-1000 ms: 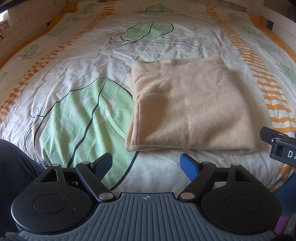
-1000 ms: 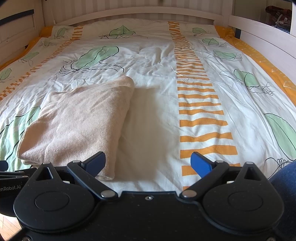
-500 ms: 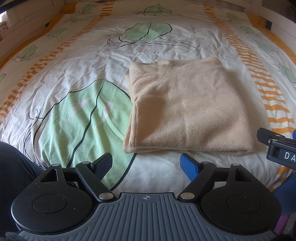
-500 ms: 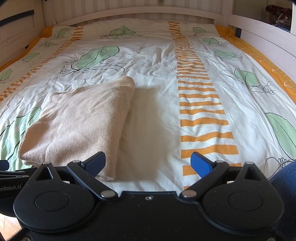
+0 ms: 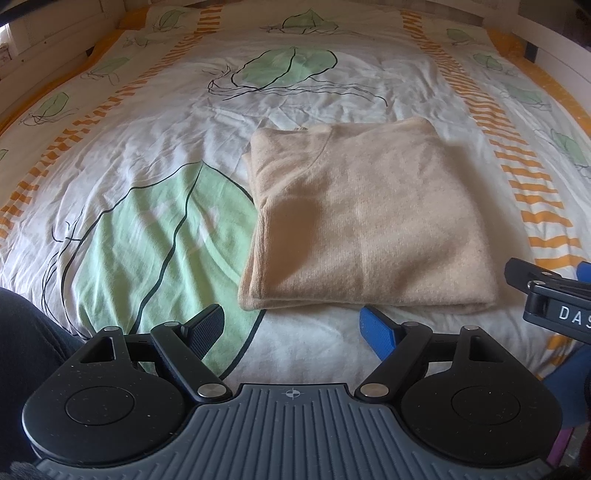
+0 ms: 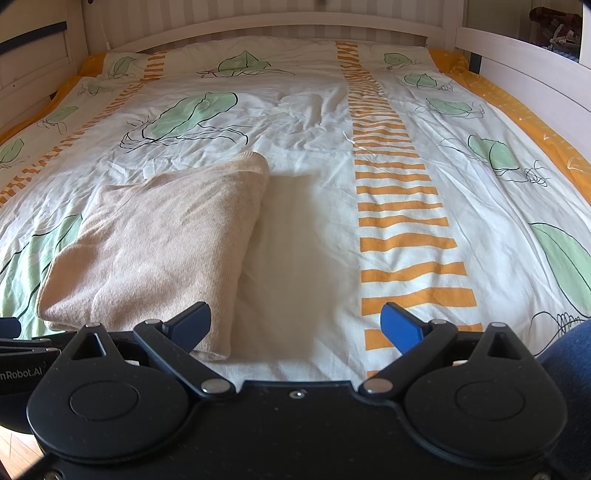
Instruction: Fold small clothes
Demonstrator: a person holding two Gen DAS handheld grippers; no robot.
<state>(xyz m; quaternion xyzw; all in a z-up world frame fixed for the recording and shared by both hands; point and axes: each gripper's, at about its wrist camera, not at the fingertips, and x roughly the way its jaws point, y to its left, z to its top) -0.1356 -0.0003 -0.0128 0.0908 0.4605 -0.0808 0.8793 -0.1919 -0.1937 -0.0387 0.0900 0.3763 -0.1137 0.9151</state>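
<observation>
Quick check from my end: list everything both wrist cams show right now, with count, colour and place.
Folded garment: one, beige, lying flat on the duvet, near edge just ahead of both grippers.
Duvet: one, white with green leaves and orange stripes, covering the bed.
Bed frame: one, whitish wood, around the mattress.
Person's legs: dark blue trousers, at the outer lower edges of both views.
Left gripper: one, black, open, empty, in front of the garment's near edge.
Right gripper: one, black with blue fingers, open, empty, at the garment's right near corner.

Sunlit leaf-print duvet, white bedframe
</observation>
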